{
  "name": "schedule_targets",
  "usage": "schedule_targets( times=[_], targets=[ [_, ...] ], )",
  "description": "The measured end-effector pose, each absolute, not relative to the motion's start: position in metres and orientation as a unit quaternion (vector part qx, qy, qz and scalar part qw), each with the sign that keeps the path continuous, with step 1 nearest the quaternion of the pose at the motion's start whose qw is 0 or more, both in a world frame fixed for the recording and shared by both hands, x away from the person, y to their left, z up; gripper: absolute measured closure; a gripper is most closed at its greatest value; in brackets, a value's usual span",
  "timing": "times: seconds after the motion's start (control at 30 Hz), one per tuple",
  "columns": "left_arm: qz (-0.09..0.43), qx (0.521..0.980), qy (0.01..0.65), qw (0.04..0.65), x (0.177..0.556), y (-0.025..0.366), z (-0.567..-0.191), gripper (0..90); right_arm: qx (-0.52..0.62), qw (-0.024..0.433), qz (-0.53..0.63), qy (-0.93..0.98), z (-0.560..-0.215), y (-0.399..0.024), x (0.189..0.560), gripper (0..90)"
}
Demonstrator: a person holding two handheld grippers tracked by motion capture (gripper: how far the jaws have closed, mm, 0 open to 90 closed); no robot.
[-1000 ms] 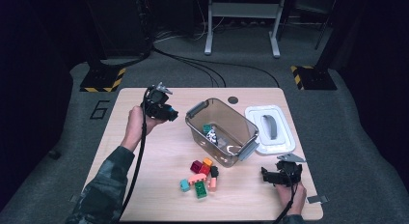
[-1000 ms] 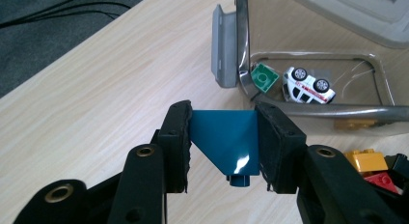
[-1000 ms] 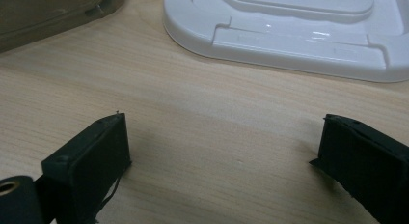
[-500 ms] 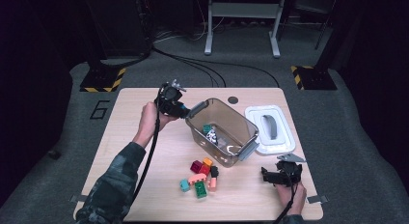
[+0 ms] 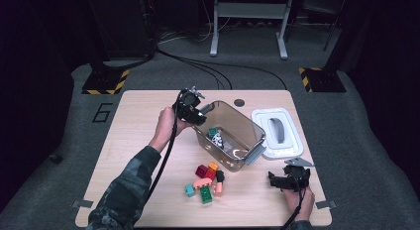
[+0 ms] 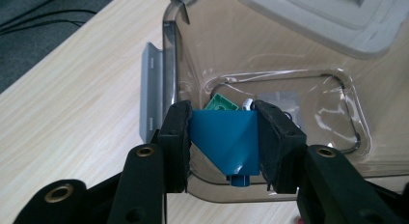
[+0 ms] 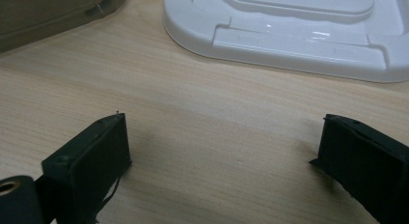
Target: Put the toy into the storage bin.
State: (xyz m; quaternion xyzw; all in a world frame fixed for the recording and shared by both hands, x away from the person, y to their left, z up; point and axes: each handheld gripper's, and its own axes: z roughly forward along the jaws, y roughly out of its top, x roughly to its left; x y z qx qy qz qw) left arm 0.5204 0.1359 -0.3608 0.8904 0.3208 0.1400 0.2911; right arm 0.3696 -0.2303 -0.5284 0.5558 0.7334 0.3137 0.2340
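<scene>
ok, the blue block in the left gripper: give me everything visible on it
The blue block looks like glossy plastic, wedge-shaped, with a sloped face and a round stud showing at its lower edge. The left gripper clamps it by two opposite sides, both pads pressed on it. It hangs off the table, at the rim of the clear bin, above the green piece lying in the bin. Nothing else touches it.
</scene>
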Motion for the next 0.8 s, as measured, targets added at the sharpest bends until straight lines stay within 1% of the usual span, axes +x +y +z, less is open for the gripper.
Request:
schedule_targets(
  times=[0.4,0.67,0.73,0.8],
  targets=[
    [0.135,0.903,0.309,0.267,0.526,0.129,-0.375,58.9,0.555,0.234,0.314,0.734,-0.528,-0.23,0.37,3.2],
    [0.132,0.904,0.309,0.265,0.526,0.133,-0.381,58.3,0.555,0.234,0.314,0.734,-0.528,-0.23,0.37,3.2],
    [0.129,0.903,0.31,0.268,0.526,0.133,-0.38,56.6,0.555,0.234,0.314,0.734,-0.528,-0.23,0.37,3.2],
    [0.125,0.901,0.312,0.273,0.525,0.134,-0.379,52.3,0.555,0.234,0.314,0.734,-0.528,-0.23,0.37,3.2]
  ],
)
